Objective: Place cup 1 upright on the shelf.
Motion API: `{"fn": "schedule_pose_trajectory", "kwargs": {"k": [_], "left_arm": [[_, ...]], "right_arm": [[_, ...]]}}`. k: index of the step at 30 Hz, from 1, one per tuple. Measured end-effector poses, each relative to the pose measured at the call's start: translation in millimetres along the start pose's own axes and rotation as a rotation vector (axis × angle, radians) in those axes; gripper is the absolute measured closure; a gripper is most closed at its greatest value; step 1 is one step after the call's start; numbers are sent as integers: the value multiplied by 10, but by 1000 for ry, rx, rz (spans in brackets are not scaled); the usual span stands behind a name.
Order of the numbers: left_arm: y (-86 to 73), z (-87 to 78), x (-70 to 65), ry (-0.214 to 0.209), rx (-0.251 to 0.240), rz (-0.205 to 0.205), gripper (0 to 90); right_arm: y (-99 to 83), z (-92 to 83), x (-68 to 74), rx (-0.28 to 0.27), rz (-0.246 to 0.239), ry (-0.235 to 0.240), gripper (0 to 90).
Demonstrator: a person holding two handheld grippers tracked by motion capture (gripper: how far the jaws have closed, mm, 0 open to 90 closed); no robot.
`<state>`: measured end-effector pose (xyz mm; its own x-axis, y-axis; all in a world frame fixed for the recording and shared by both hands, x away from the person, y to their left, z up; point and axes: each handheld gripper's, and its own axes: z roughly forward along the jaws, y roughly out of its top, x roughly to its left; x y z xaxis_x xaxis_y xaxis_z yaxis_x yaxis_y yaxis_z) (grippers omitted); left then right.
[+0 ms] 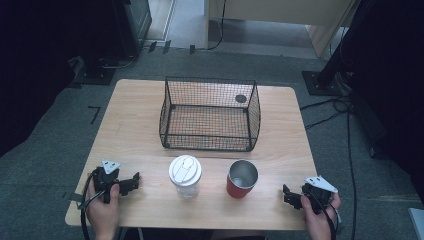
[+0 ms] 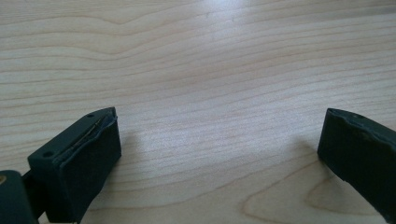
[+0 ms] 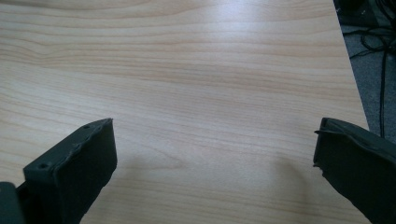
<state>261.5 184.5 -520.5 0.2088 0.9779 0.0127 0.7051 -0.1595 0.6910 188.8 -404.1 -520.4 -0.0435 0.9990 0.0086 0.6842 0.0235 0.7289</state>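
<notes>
A clear cup with a white lid (image 1: 185, 175) and a red metal cup (image 1: 242, 179), open at the top, stand side by side near the table's front edge. Behind them sits a black wire basket (image 1: 210, 116). My left gripper (image 1: 134, 182) rests at the front left, left of the lidded cup, and its jaws point right. In the left gripper view the left gripper (image 2: 219, 135) is open over bare wood. My right gripper (image 1: 289, 195) lies at the front right, right of the red cup. In the right gripper view the right gripper (image 3: 215, 140) is open too, nothing between its jaws.
The light wooden table (image 1: 140, 115) has a small dark round mark (image 1: 241, 98) behind the basket. Cables (image 1: 345, 115) run over the grey floor to the right of the table. Dark stands and equipment sit at the far left and right.
</notes>
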Motion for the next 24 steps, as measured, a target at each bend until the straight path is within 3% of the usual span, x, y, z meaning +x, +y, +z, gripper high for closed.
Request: {"fn": "schedule_pose_trajectory", "kwargs": {"k": [8,20,24], "left_arm": [[0,0,0,0,0,0,0],[0,0,0,0,0,0,0],[0,0,0,0,0,0,0]], "right_arm": [[3,-95,137,-24,-21,37,0],[-2,-190,462,-45,-80,112,0],[-9,-205,547,-44,-84,161,0]]}}
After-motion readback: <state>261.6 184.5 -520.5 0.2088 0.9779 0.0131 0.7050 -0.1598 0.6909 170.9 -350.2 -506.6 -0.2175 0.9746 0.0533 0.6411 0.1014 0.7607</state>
